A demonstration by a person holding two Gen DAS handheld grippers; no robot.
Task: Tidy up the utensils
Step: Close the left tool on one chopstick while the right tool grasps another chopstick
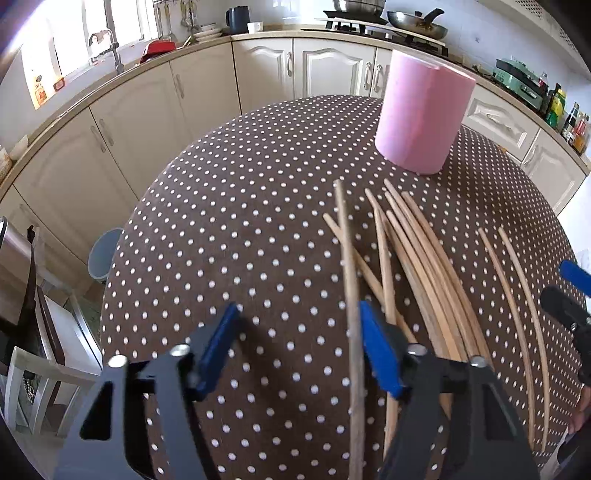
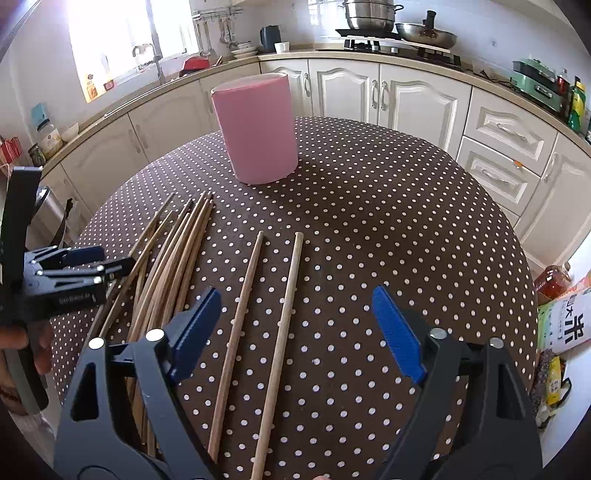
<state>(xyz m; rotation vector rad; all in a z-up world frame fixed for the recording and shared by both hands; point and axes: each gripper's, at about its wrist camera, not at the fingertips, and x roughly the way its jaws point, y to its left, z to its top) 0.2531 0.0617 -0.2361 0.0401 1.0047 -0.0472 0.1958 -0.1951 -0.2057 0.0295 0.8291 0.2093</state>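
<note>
A pink cylindrical holder stands upright at the far side of a round table with a brown polka-dot cloth. A pile of wooden chopsticks lies in front of it. My left gripper is open low over the cloth. A single dark chopstick runs between its jaws, close to the right pad, and the left pad stands well clear of it. My right gripper is open over two separate light chopsticks lying side by side, and neither pad touches them.
Cream cabinets and a countertop curve around behind the table, with a stove and pans at the back. A grey bin stands on the floor to the left. Bags and a bottle sit on the floor to the right.
</note>
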